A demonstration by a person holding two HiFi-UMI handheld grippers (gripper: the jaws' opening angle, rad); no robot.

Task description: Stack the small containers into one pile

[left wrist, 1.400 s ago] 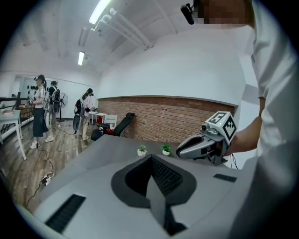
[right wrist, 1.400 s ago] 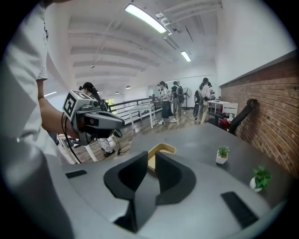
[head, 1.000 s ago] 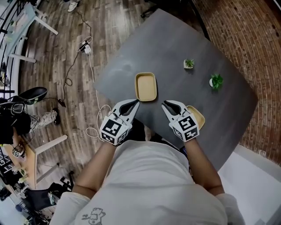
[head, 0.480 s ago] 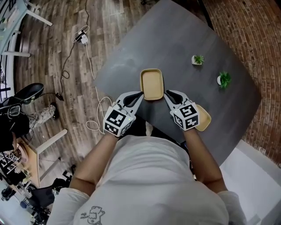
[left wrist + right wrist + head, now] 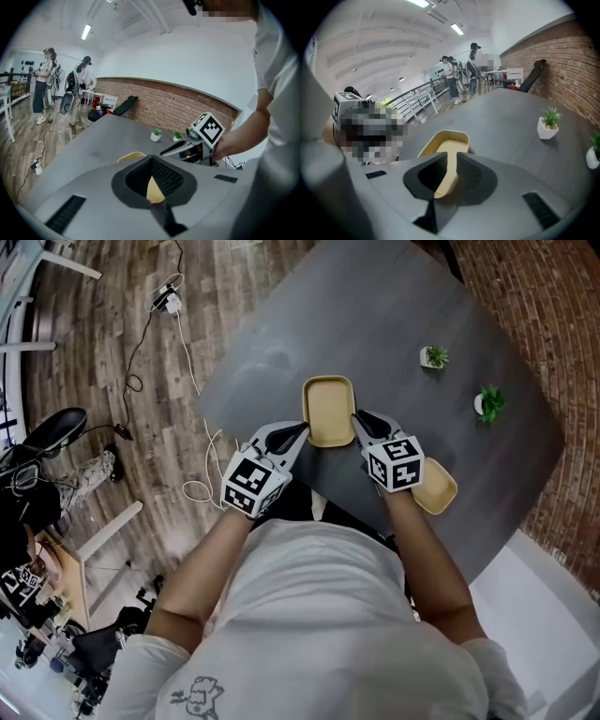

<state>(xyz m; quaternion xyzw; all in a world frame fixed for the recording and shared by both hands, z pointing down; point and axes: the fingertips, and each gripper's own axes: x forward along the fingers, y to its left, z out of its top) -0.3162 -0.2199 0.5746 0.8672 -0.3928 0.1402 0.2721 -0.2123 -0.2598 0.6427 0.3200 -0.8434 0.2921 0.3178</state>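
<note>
A tan rectangular container [image 5: 328, 409] sits open side up on the grey table [image 5: 394, 324]. A second tan container [image 5: 439, 491] lies near the table's front edge, partly hidden under my right hand. My left gripper [image 5: 302, 429] points at the first container's near left corner, jaws shut at the tips with nothing in them. My right gripper [image 5: 357, 416] is at its near right corner. Its jaws have just been opening and stand a slim gap apart. In the right gripper view the container [image 5: 447, 143] shows through that gap [image 5: 449, 157]; I cannot tell whether the pads touch it.
Two small potted plants [image 5: 434, 356] [image 5: 488, 403] stand far right on the table. The table's near edge runs just under my hands. Cables and a power strip [image 5: 169, 301] lie on the wooden floor at left. A brick wall is at right.
Both grippers have come down and forward to the tan container, one on each side of its near end. The right gripper's jaws have parted a little.
</note>
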